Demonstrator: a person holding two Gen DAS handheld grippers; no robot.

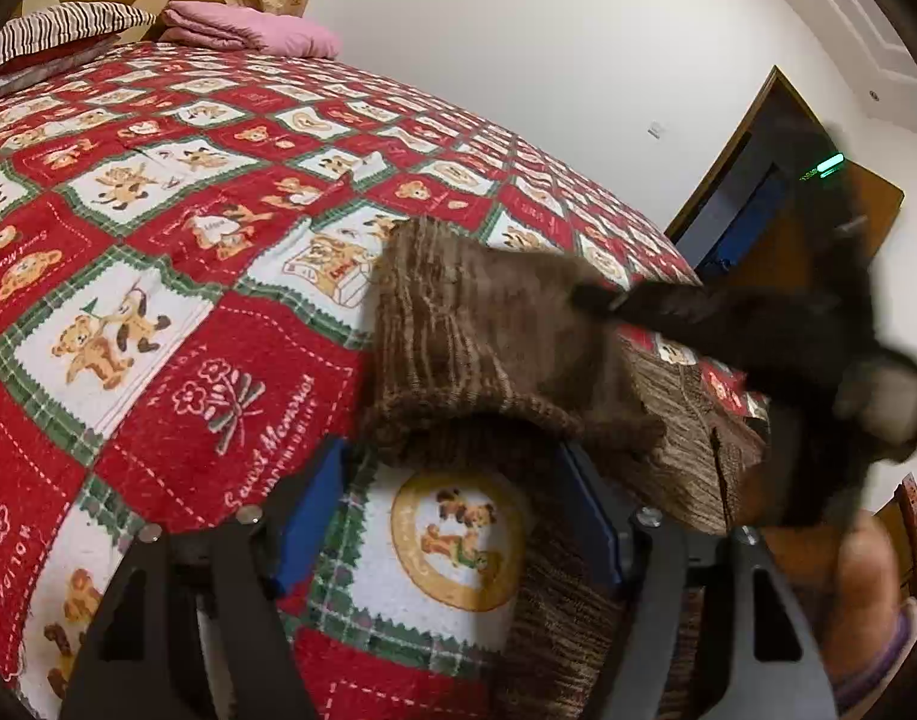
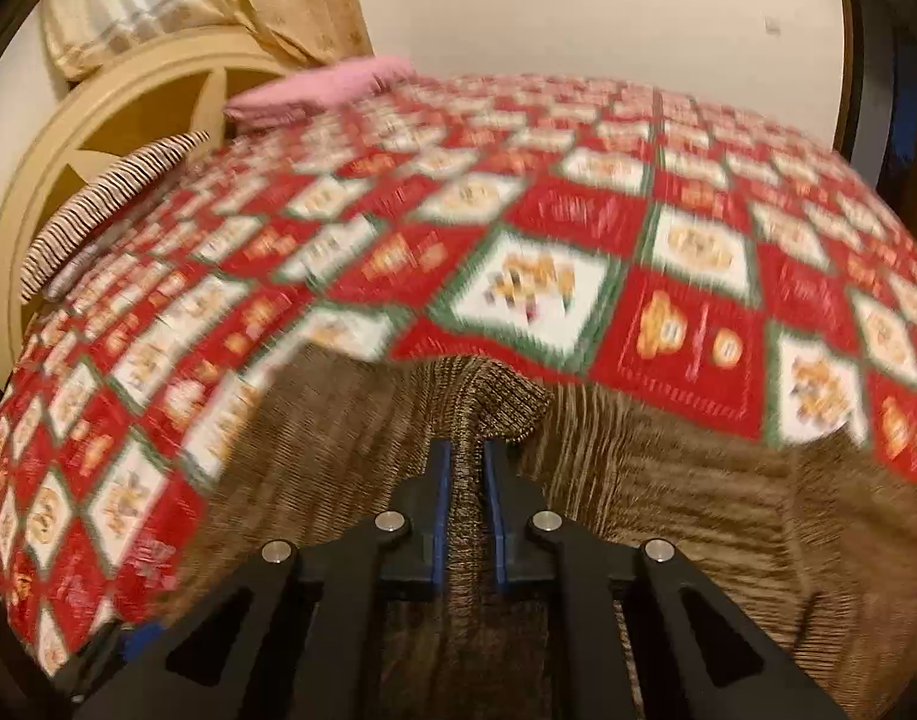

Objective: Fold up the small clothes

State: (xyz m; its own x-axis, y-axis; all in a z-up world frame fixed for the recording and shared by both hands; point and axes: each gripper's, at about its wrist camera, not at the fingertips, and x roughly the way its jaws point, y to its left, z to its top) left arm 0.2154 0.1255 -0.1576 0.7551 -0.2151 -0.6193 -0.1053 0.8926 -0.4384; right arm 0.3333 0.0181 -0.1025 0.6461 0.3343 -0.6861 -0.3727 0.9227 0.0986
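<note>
In the right wrist view the whole bed cover [image 2: 578,228] is smeared by motion, its printed squares unreadable. The brown knitted garment [image 2: 350,420] runs off the bottom edge. In the left wrist view the right claw [image 1: 590,300] is a dark blur crossing the garment [image 1: 458,336], hiding the part toward the bed's right edge. A hand [image 1: 866,606] is cut off at the lower right.
</note>
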